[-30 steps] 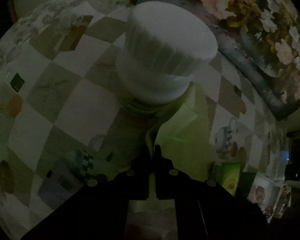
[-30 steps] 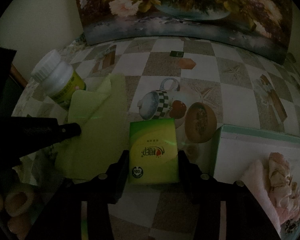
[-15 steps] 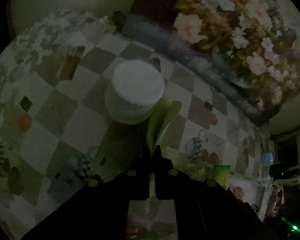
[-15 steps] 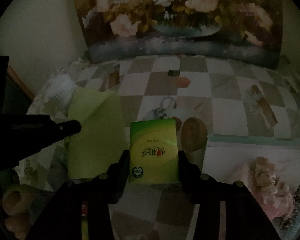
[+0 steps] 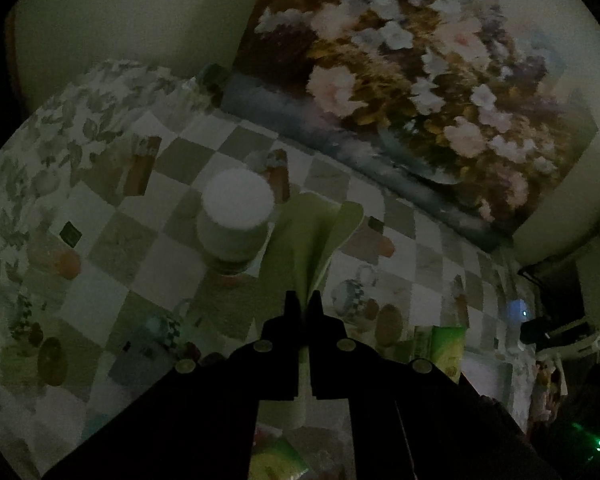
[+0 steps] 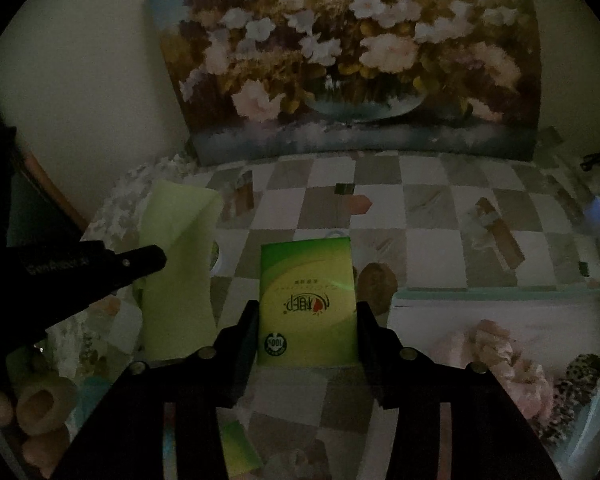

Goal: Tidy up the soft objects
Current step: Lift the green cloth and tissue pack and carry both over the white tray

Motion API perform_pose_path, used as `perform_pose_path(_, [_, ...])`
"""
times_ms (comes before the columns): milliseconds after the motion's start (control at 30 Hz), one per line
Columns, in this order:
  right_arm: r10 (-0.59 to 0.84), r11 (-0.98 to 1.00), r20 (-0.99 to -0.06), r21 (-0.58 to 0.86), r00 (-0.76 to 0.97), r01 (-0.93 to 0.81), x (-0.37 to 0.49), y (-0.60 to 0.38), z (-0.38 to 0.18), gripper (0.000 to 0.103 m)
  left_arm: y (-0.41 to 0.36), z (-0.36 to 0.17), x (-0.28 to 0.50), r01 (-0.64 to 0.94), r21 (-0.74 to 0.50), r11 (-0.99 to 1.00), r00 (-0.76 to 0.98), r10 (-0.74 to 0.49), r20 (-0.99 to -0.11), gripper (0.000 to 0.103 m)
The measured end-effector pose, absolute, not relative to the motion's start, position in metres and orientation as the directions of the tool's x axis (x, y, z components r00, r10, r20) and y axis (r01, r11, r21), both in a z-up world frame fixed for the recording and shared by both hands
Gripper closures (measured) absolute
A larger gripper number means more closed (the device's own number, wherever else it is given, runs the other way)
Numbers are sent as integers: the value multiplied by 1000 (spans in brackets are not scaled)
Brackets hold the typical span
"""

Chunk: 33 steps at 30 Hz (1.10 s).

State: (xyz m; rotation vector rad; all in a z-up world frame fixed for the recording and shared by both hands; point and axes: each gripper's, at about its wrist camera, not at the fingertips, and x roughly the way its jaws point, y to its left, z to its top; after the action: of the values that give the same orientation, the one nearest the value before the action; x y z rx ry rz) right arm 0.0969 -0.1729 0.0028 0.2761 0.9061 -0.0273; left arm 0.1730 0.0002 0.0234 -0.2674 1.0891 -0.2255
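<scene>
Left wrist view: the left tool (image 5: 303, 300) is clenched on a thin pale green cloth (image 5: 308, 240) hanging above the checkered desk (image 5: 100, 292), beside a white-capped bottle (image 5: 236, 220). The right tool (image 6: 307, 322) grasps a green rectangular tissue pack (image 6: 308, 300) by its sides, lifted near the light open box (image 6: 500, 312).

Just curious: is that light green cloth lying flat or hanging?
Hanging: the left tongs pinch the green cloth, which droops in folds above the table.

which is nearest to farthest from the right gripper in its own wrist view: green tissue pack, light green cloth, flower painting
1. green tissue pack, clamped between the right gripper fingers
2. light green cloth, to the left, hanging from the left gripper
3. flower painting, against the back wall
</scene>
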Motion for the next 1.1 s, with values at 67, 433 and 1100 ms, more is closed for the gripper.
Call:
perform_pose_path(67, [83,964,-777,221,625,146,92,-175,7,54,-1,30,168,59,-319,946,456,-310,-834,100])
perform_pose_path(433, [47,960,-763,214,644,183,63,-183,28,54,-21,68,127,143,-289,947,523,-320,-790,100])
perform_pose_path(1100, [-115,906,-733,200,671,373,-4,-254,65,54,-74,112,55,333,-271,903,565,-422,-709,100])
